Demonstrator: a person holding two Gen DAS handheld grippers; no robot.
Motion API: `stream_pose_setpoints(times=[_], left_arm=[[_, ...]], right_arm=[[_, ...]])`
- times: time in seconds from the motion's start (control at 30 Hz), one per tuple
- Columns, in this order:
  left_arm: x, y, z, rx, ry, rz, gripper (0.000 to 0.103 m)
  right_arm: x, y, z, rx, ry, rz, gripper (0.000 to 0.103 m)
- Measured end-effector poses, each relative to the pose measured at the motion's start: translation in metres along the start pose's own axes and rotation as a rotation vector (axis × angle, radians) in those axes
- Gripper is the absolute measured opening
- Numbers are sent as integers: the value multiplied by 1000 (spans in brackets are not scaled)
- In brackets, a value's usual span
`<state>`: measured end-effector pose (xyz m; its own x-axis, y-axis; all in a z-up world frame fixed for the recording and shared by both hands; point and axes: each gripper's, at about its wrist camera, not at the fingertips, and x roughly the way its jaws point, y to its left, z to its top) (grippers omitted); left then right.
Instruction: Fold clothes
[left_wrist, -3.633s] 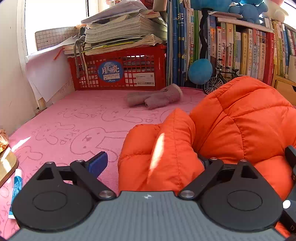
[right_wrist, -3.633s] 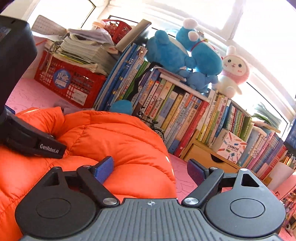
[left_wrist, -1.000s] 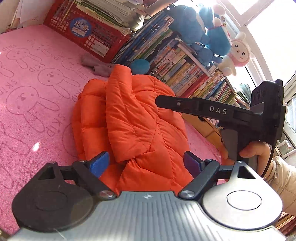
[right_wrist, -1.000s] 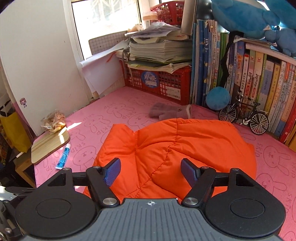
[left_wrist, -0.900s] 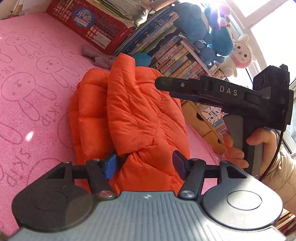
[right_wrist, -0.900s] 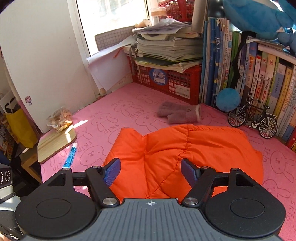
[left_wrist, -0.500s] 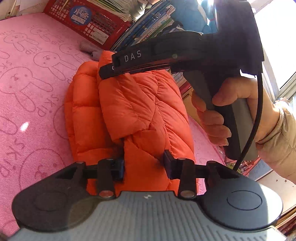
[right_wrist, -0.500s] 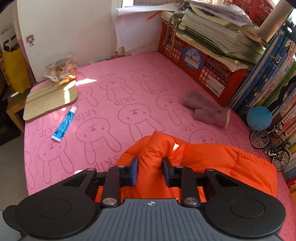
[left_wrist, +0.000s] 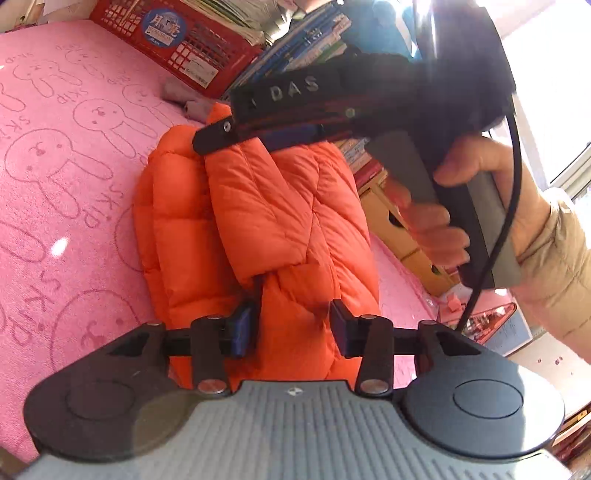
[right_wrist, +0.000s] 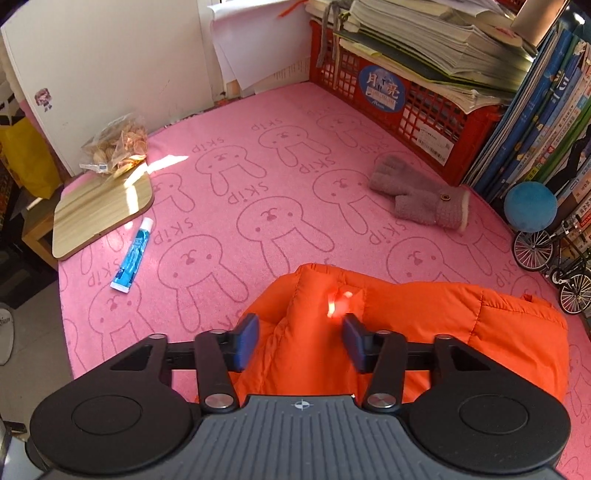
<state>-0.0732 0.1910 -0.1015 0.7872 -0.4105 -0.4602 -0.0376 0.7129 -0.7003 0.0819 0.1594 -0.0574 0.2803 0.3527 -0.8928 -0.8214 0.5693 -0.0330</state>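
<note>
An orange puffer jacket (left_wrist: 266, 206) lies folded lengthwise on the pink rabbit-print mat (left_wrist: 55, 155). My left gripper (left_wrist: 291, 328) straddles the jacket's near end; its jaws are opening, with a puffy fold between the pads. My right gripper (right_wrist: 299, 336) points steeply down over the jacket's (right_wrist: 424, 332) far end. Its jaws are opening too, and a raised fold of the jacket stands between them. In the left wrist view the right gripper (left_wrist: 221, 129) shows from the side, held by a person's hand (left_wrist: 443, 221).
A grey mitten (right_wrist: 421, 199) lies near the red crate (right_wrist: 406, 107) stacked with papers. Books (right_wrist: 546, 122), a blue ball (right_wrist: 530, 206) and a toy bicycle (right_wrist: 554, 262) line the back. A blue tube (right_wrist: 133, 254), a wooden board (right_wrist: 99, 214) and a snack bag (right_wrist: 114, 147) sit at the mat's left edge.
Both grippers pinched folds of the jacket half a second ago; their jaws now stand wider. Over the second the right gripper swung across to the jacket's far end and tipped downward.
</note>
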Motion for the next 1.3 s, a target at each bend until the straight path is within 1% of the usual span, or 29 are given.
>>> stream_pose_setpoints(times=[0.07, 0.1, 0.13, 0.17, 0.2, 0.23, 0.27, 0.3, 0.37, 0.4, 0.47, 0.57, 0.7, 0.83, 0.9, 0.93, 0.97, 1.0, 1.03, 1.07, 1.1, 1.13, 1.17, 1.2, 1.23, 1.3], left_arm=[[5, -2, 5, 10, -20, -15, 61], [11, -4, 5, 28, -7, -8, 60], [15, -6, 3, 47, 10, 6, 57], [20, -8, 0, 64, 29, 19, 46], [24, -9, -5, 81, 49, 31, 43], [25, -8, -10, 76, 62, 32, 42], [26, -5, -14, 63, 71, 28, 38], [26, -2, -18, 48, 79, 23, 33], [25, 5, -27, 17, 90, 16, 30], [24, 9, -31, 5, 94, 16, 29], [23, 14, -37, -10, 104, 17, 27], [21, 14, -45, 32, 112, 33, 27], [24, 10, -54, 97, 107, 50, 27], [24, 11, -54, 104, 106, 55, 27], [21, 14, -44, 55, 122, 45, 26], [15, 17, -38, 18, 98, 30, 26], [8, 19, -31, -20, 69, 12, 27], [1, 22, -25, -59, 41, -5, 28], [-3, 23, -19, -82, 6, -14, 29], [-6, 25, -12, -108, -25, -29, 32], [-5, 25, -8, -122, -43, -39, 34], [-2, 25, -6, -123, -57, -40, 36], [5, 24, -3, -110, -67, -23, 37], [11, 23, -3, -100, -68, 2, 37], [16, 23, -3, -92, -68, 28, 37], [24, 31, -4, -127, -86, 62, 36]], right_arm=[[-9, 4, -5, -34, 39, 6, 87], [-8, 10, -7, -65, 63, -8, 87], [-6, 17, -10, -99, 87, -24, 87], [-2, 22, -13, -132, 94, -52, 81], [3, 28, -15, -165, 98, -83, 64], [8, 30, -16, -177, 95, -117, 53], [13, 28, -17, -161, 78, -138, 37], [18, 25, -17, -142, 60, -158, 28], [24, 16, -12, -76, 45, -144, 21], [27, 11, -9, -36, 39, -130, 20], [32, 7, -5, -6, 40, -115, 18], [42, 6, -1, 4, 45, -102, 18], [54, 5, 2, 13, 37, -106, 17], [64, -6, 10, 70, 34, -83, 15], [61, -14, 11, 101, 23, -40, 16], [59, -18, 12, 117, 18, -18, 16], [55, -25, 11, 146, 2, 22, 19], [49, -32, 9, 178, -16, 64, 23], [42, -41, 6, 225, -46, 110, 24], [35, -50, 3, 274, -78, 156, 28], [25, -57, -1, 320, -122, 184, 34], [15, -65, -6, 366, -168, 210, 37], [4, -70, -12, 399, -220, 211, 42], [-8, -74, -19, 413, -268, 180, 47], [-19, -77, -25, 425, -317, 145, 49], [-42, -79, -41, 414, -390, 24, 57]])
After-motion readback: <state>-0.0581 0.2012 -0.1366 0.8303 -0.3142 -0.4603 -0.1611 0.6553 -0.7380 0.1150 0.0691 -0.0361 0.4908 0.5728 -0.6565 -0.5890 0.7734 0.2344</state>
